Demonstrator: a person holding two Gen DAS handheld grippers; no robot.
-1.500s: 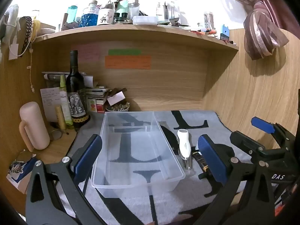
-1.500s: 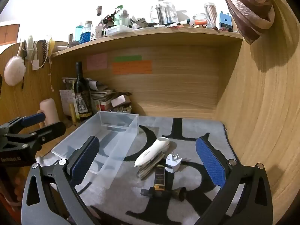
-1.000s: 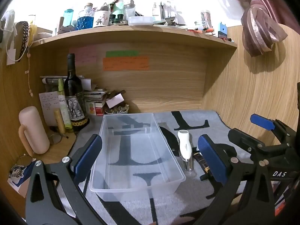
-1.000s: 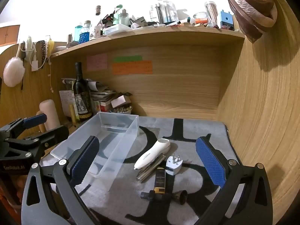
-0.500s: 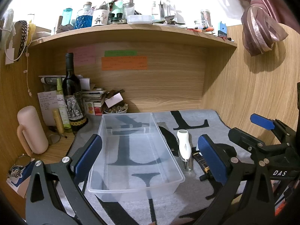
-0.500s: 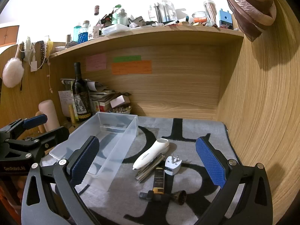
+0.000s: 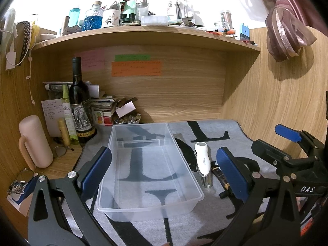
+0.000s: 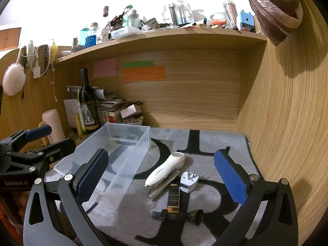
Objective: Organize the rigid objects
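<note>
A clear plastic bin [image 7: 192,186] [image 8: 114,143] lies empty on the grey mat. Right of it lie a white handheld device [image 7: 202,160] [image 8: 164,171], a metal tool [image 8: 162,185] under it, a white plug adapter [image 8: 189,180], a black and gold tube [image 8: 173,198] and a small dark tool [image 8: 178,214]. My left gripper [image 7: 164,172] is open and empty, hovering over the bin's near end. My right gripper [image 8: 162,180] is open and empty, above the loose objects.
A wine bottle [image 7: 80,106], a pink flask [image 7: 34,141], stacked papers and a small bowl [image 7: 127,120] crowd the back left corner. Wooden walls close the back and right. A cluttered shelf [image 7: 143,32] runs overhead.
Both grippers have drifted slightly; the views shift a little. Nothing was taken hold of or moved.
</note>
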